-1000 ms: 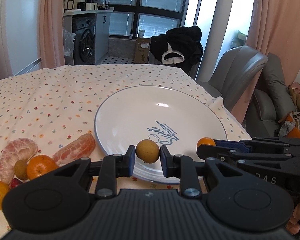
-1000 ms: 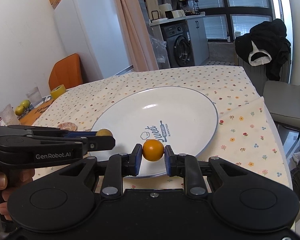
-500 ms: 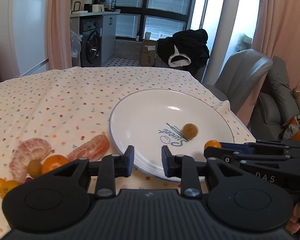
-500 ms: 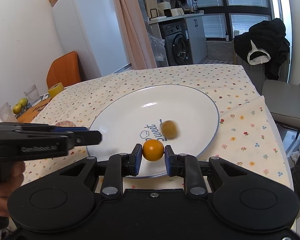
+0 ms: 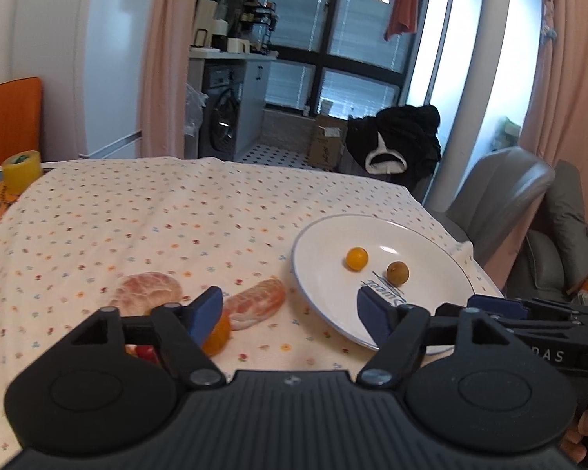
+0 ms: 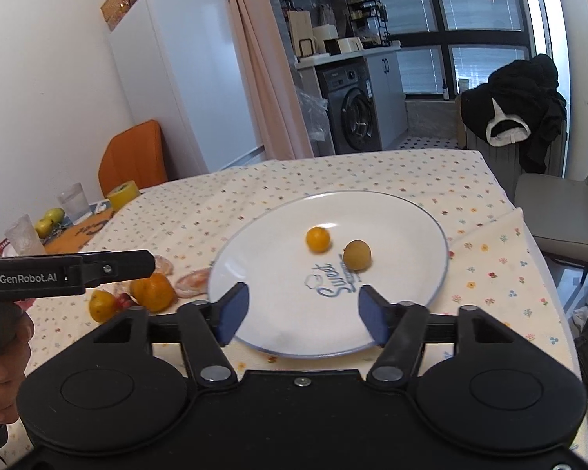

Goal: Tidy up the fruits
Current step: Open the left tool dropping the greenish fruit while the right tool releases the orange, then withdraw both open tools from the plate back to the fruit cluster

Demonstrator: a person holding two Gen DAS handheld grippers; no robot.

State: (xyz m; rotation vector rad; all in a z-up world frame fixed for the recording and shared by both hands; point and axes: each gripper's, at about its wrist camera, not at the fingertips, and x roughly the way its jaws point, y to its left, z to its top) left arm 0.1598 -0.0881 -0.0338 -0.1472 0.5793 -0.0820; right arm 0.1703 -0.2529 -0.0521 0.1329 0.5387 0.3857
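Fruits lie in two groups. On the white plate [image 6: 419, 211] sit a small orange fruit [image 6: 318, 239] and a small brownish-yellow fruit [image 6: 356, 254], near each other but apart, both ahead of the right gripper [image 6: 303, 315] and a little beyond its fingertips. That gripper is spread wide and holds nothing, its blue pads over the plate's near rim.

On the flowered tablecloth [image 5: 137, 227] remains the unsorted group. The left gripper [image 5: 290, 313] is likewise spread and empty. Straight ahead of it, slightly toward its left finger, lies a peeled citrus segment [image 5: 256, 303]; its long axis runs slantwise, the far end pointing toward the plate. A second peeled piece [image 5: 147, 293] lies further to the gripper's left. A whole orange [image 5: 217, 337] sits right at the left fingertip, partly hidden behind the blue pad; whether pad and fruit touch I cannot tell, since the finger covers the join. Something red [image 5: 145, 350] shows just behind that finger. The right wrist view also shows another small orange fruit [image 6: 102, 305] in the same cluster.

The coming move, as I judge it, is another pick from this cluster, and the left gripper is clearly the nearer one: the pile lies in front of and to the left of it, while the right gripper sits across the plate from it. To take the near segment, the jaws should close across its short width, so the gripper may need a slight turn.
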